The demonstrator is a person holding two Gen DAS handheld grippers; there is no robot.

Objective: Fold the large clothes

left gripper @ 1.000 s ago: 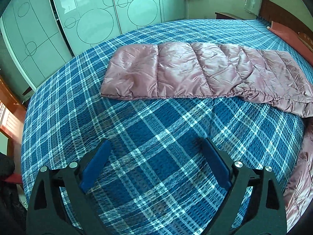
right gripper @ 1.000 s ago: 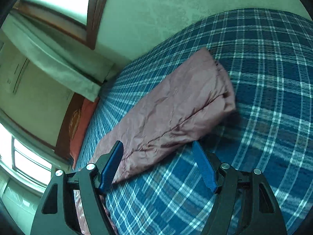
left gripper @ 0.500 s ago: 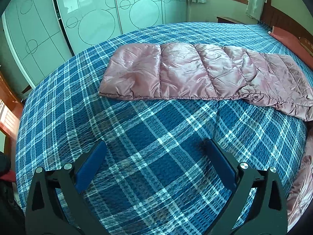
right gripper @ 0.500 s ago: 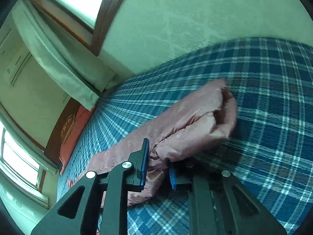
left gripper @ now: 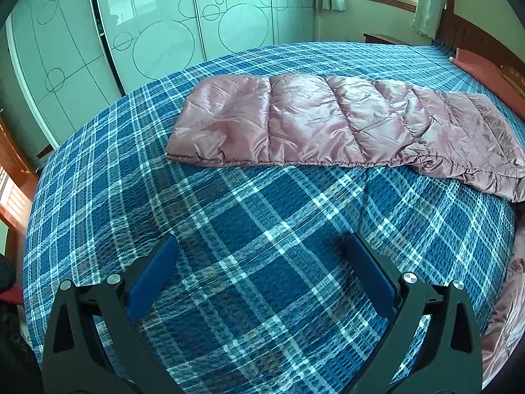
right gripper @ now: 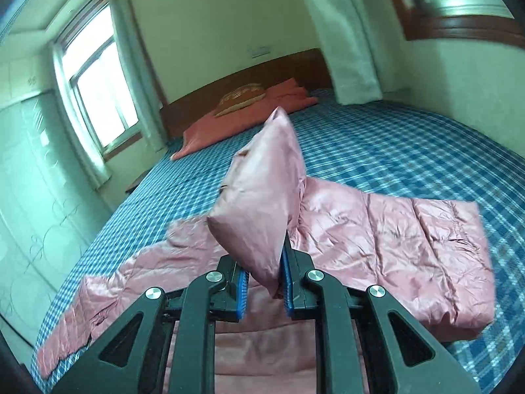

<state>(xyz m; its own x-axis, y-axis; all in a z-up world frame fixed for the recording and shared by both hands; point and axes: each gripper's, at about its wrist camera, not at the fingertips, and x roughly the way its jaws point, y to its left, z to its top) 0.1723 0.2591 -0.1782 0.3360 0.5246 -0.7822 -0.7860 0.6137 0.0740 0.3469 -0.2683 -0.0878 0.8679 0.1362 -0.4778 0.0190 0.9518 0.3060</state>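
Note:
A pink quilted down jacket (right gripper: 393, 239) lies spread on the blue plaid bed (right gripper: 410, 138). My right gripper (right gripper: 264, 272) is shut on one of its sleeves (right gripper: 262, 203) and holds it up above the jacket's body. In the left wrist view, a long quilted part of the jacket (left gripper: 311, 124) lies flat across the bed. My left gripper (left gripper: 259, 272) is open and empty, low over the bare bedspread (left gripper: 246, 229), well short of the jacket.
Red pillows (right gripper: 249, 115) and a wooden headboard (right gripper: 246, 78) are at the bed's head. Glass wardrobe doors (left gripper: 157, 32) stand beyond the bed's far side. Windows with curtains (right gripper: 95, 82) are along the walls.
My right gripper closed on the sleeve and lifted it, swinging round to face the headboard. My left gripper stayed open and drew back slightly from the jacket.

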